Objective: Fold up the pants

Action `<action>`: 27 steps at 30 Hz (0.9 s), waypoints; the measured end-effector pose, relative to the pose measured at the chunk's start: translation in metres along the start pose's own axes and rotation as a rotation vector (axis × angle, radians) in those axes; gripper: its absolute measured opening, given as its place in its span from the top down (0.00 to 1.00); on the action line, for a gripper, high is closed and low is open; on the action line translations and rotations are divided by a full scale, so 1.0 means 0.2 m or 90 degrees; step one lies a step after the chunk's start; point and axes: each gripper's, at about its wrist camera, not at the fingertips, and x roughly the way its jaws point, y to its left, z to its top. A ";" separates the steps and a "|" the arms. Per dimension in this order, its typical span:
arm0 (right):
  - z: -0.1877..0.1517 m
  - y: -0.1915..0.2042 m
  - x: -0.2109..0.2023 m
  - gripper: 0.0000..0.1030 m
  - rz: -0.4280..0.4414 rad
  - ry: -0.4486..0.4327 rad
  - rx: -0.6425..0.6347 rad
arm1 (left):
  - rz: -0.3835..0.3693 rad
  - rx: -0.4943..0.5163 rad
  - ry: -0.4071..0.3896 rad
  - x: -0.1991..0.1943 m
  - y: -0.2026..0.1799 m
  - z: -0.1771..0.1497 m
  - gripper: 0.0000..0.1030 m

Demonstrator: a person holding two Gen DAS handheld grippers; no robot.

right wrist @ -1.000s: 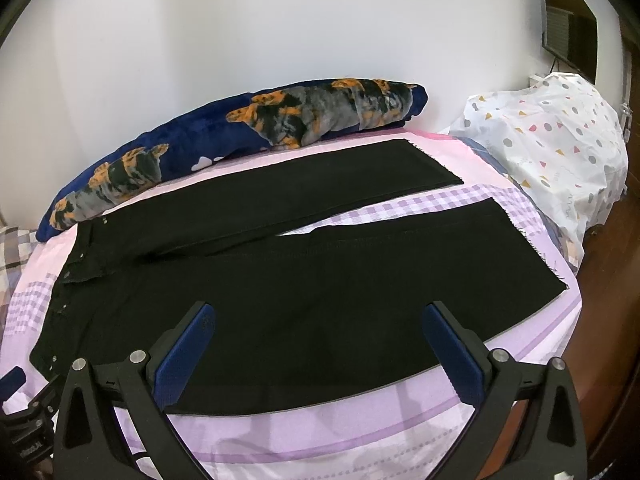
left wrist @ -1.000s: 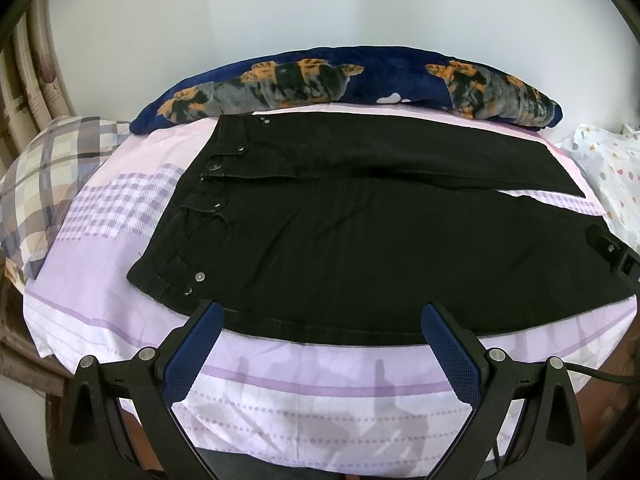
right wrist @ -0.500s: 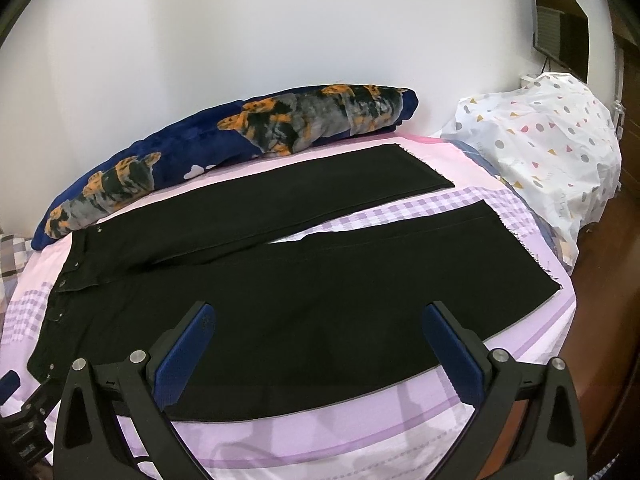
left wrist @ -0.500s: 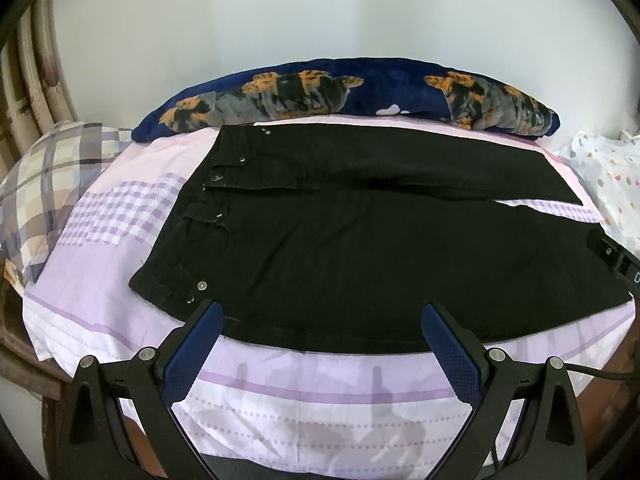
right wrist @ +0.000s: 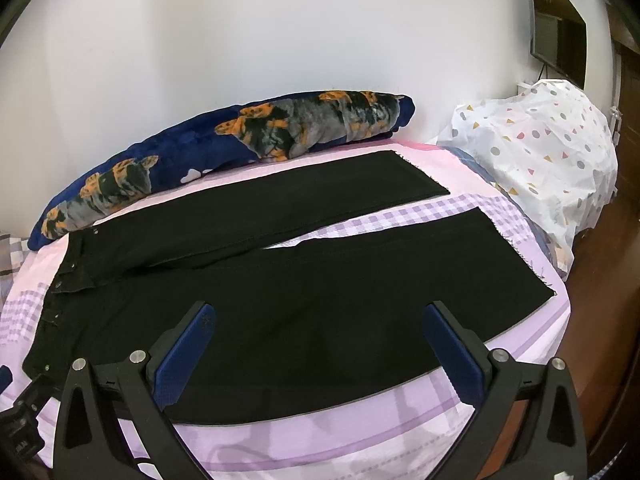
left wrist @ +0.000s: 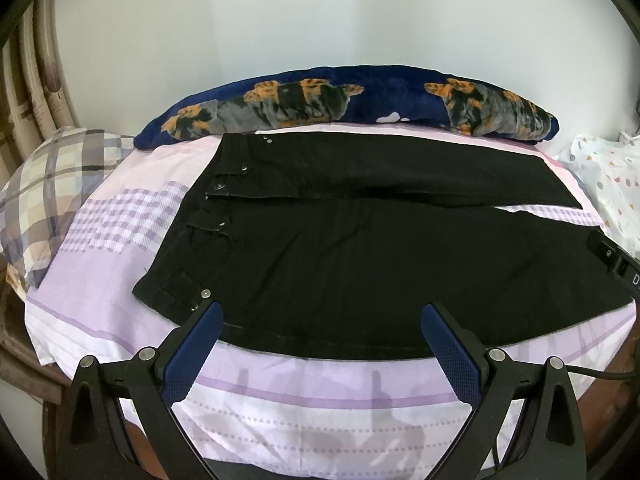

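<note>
Black pants point(left wrist: 360, 256) lie flat on the bed, waistband at the left, the two legs spread apart toward the right; they also show in the right wrist view point(right wrist: 304, 292). My left gripper point(left wrist: 320, 320) is open and empty, hovering above the near edge of the pants close to the waistband. My right gripper point(right wrist: 320, 320) is open and empty above the near leg. The right gripper's body shows at the right edge of the left wrist view point(left wrist: 616, 260).
The bed has a lilac patterned sheet point(left wrist: 320, 400). A navy and orange bolster point(left wrist: 352, 100) lies along the wall behind the pants. A plaid pillow point(left wrist: 52, 188) is at the left. A white dotted bundle point(right wrist: 544, 152) sits at the bed's right end.
Both grippers have drawn back and up a little from the bed; the pants look slightly farther and lower. The pants have not moved. Both grippers stayed open.
</note>
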 end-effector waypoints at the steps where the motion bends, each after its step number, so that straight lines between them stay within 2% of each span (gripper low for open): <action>1: 0.00 0.00 0.00 0.00 0.000 0.000 0.000 | 0.000 0.000 -0.001 0.00 0.00 0.00 0.04; 27: 0.00 0.01 0.00 0.00 -0.005 -0.007 -0.015 | -0.001 -0.001 0.000 -0.01 0.01 0.00 0.04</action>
